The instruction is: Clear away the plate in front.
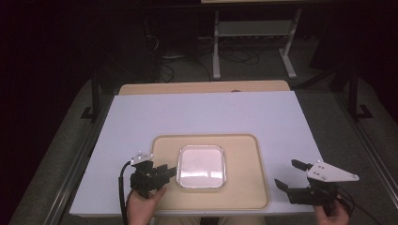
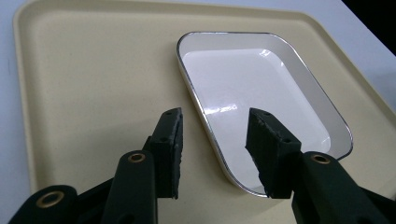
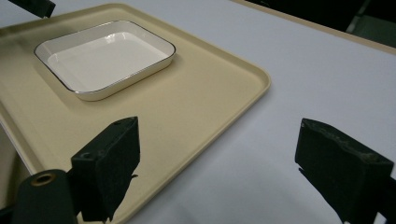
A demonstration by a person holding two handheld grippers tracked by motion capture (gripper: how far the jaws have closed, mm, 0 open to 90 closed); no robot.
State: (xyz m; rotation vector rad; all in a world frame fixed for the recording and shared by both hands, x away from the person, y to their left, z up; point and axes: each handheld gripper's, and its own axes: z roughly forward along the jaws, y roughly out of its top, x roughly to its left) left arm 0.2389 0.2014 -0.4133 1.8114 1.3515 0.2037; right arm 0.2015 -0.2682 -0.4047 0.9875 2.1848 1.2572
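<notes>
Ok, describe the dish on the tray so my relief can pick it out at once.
On the white table top lies a beige tray, near the person's edge. In its middle sits the dish: a shallow, empty, glossy white rectangle with rounded corners. Its thin dark rim line sets it apart from the matte tray; the left gripper, open, straddles its near-left edge.

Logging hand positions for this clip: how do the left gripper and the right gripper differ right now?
The left gripper sits over the beige tray, its jaws straddling the near rim of the white dish; the right gripper is off the tray's right edge, over the white table. The right gripper's jaws are spread much wider than the left gripper's. Both are open and hold nothing.
</notes>
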